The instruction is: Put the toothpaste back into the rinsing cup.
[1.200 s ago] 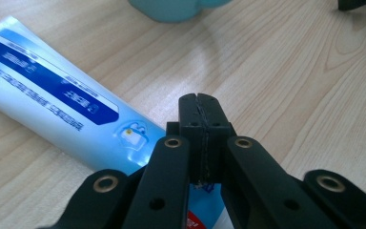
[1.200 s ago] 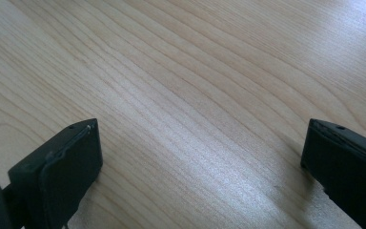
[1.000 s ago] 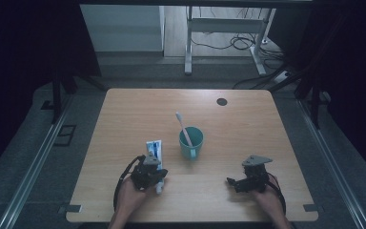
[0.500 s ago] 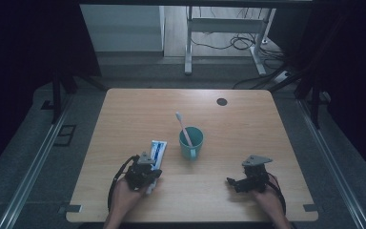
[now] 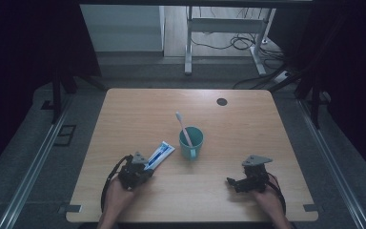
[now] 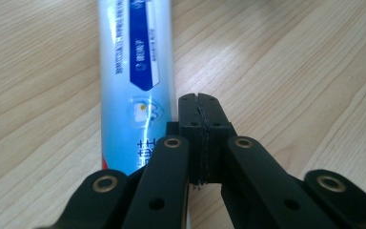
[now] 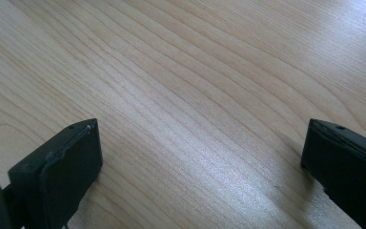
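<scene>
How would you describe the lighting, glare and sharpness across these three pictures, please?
High view: dim and soft, with dark surroundings and only the table lit. Left gripper view: bright; the toothpaste tube carries a glossy streak and its far print blurs, while the shut left claw is sharp. Right gripper view: a pale sheen on the wood grain at upper right; the open right claw looks slightly soft.

Matt wood-grain table [image 7: 195,95], glossy plastic toothpaste tube [image 6: 133,57], matt blk claw [image 6: 201,138]

Blue-white toothpaste tube [image 5: 159,154] lies flat, seemingly beside teal cup [image 5: 191,142].
</scene>
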The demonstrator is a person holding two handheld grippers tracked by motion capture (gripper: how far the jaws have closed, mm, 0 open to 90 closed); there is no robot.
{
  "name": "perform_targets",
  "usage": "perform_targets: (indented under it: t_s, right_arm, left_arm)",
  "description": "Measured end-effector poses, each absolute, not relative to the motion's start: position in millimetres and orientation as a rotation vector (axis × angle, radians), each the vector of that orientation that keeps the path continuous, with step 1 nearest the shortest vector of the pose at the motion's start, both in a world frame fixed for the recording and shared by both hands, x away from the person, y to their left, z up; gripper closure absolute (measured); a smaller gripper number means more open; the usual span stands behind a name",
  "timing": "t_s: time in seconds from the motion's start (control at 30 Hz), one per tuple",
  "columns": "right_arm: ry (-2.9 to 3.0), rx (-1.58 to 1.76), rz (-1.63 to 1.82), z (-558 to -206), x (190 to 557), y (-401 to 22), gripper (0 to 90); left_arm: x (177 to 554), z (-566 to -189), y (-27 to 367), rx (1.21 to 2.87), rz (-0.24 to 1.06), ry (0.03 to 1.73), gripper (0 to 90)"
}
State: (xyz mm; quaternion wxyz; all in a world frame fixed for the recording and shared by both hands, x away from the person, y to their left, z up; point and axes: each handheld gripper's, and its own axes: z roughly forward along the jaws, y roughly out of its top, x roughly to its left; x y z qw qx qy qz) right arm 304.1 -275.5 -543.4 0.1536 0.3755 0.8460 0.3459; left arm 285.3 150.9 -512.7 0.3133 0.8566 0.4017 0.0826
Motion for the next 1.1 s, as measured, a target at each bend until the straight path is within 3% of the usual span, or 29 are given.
perform_targets:
  t_s: [0.3,0.87,1.1]
  right_arm:
    - [2.426,1.077,0.992,-543.4,304.1,-275.5,0.0]
    - [2.426,1.077,0.992,-543.4,304.1,-275.5,0.0]
    - [2.426,1.076,0.992,-543.4,304.1,-275.5,0.0]
  left_arm:
    - [286.3,-505.9,153.5,2.238,0.221,1.037,80.6]
    - [302.2,-493.4,161.6,2.324,0.207,1.108,38.5]
    - [313.4,-493.8,155.2,2.387,0.179,1.152,27.7]
